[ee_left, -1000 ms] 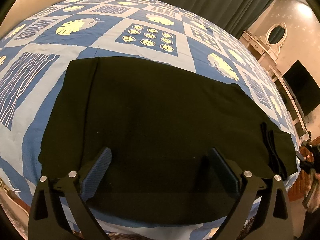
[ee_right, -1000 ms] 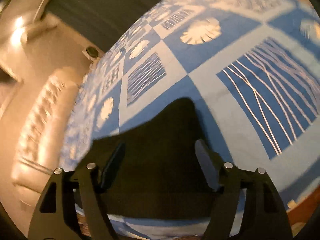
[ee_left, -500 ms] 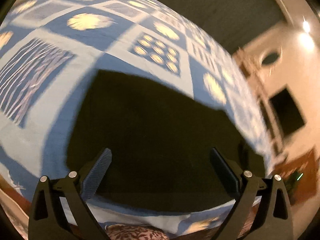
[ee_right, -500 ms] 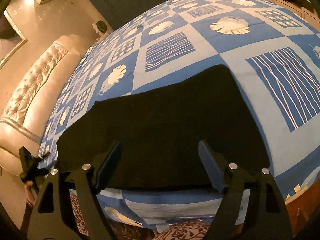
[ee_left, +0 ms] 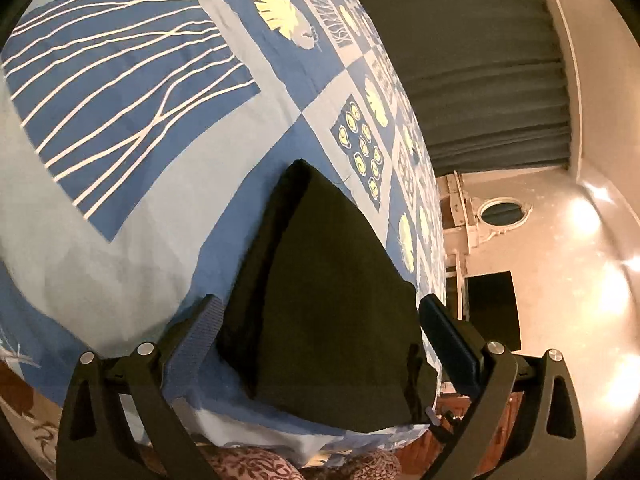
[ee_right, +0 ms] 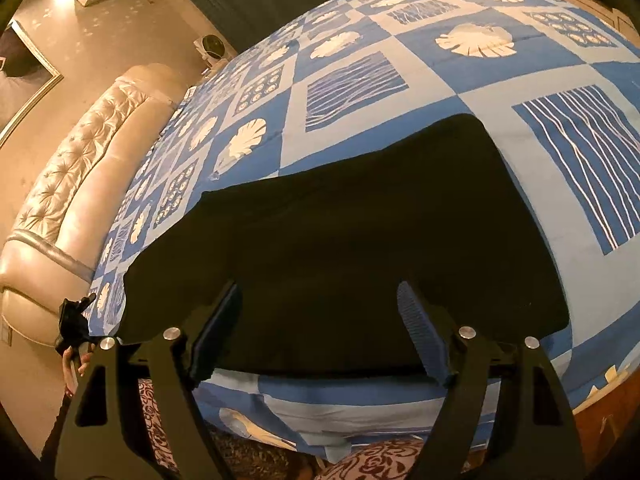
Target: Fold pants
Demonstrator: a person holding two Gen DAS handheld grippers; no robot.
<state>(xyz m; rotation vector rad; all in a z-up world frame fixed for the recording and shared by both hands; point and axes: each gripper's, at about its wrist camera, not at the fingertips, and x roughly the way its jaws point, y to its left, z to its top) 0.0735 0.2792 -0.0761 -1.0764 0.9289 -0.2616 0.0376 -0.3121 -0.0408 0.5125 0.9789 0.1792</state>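
The black pants lie folded flat as a wide dark rectangle on the blue patterned bedspread, near the bed's front edge. In the left wrist view the pants run away from me as a narrowing dark shape. My left gripper is open and empty, hovering over one short end of the pants. My right gripper is open and empty, above the pants' near long edge. The left gripper shows small at the far left of the right wrist view.
A padded cream headboard stands left of the bed. Dark curtains, a white dresser with an oval mirror and a dark screen line the walls. A brown patterned rug lies below the bed edge.
The left gripper has swung from facing the pants' long side to their short end. The right gripper has pulled back, so the whole folded pants show. Both stay open.
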